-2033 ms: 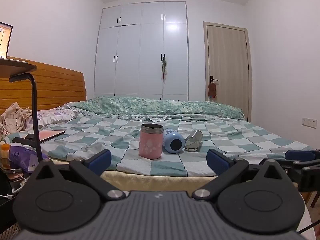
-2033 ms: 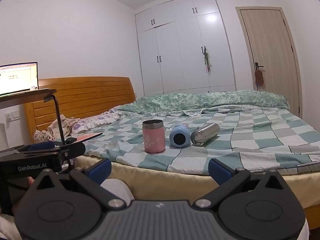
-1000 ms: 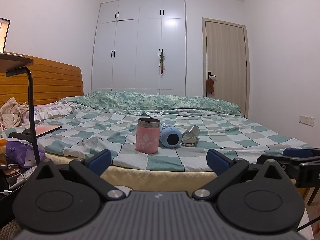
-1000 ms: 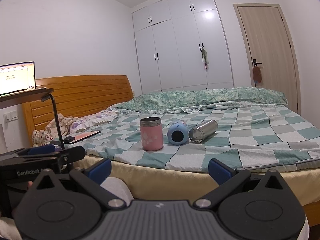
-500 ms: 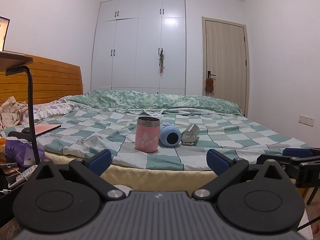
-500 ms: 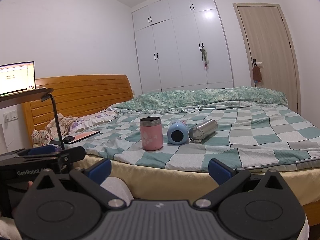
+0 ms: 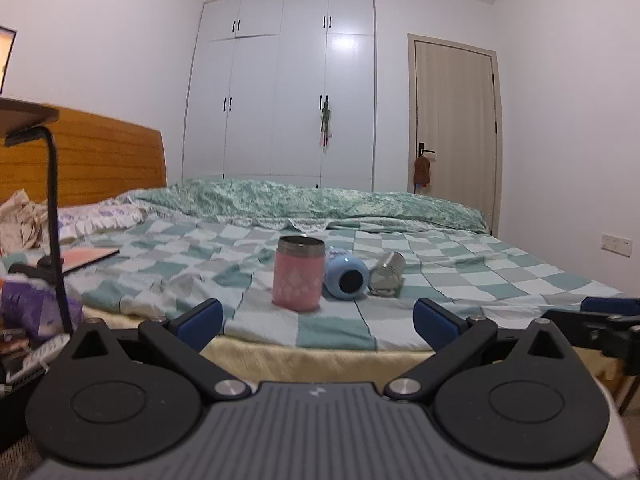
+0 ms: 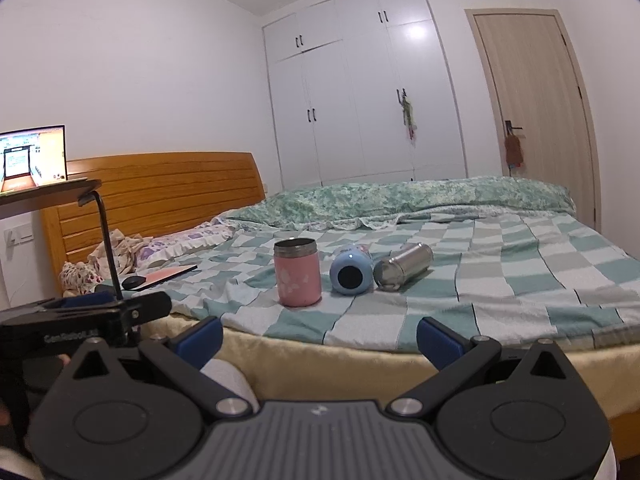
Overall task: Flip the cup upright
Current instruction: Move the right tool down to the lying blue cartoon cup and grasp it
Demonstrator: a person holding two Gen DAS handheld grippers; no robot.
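Three cups: ahead of both grippers, on the bed [image 8: 500, 280]
Pink cup [image 8: 297, 272]: upright
Blue cup [image 8: 351, 273]: lying, touching steel cup [image 8: 402, 266]
Left gripper [image 7: 318, 318]: wide, empty
Right gripper [image 8: 320, 336]: wide, empty

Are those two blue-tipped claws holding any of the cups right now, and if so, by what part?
Nothing is held. The left gripper and right gripper are both open, short of the bed, where the pink cup stands and the blue cup lies.

On the bed [image 8: 500, 280], an upright cup [image 8: 297, 272] stood left of two toppled cups [image 8: 352, 272] lying side by side.
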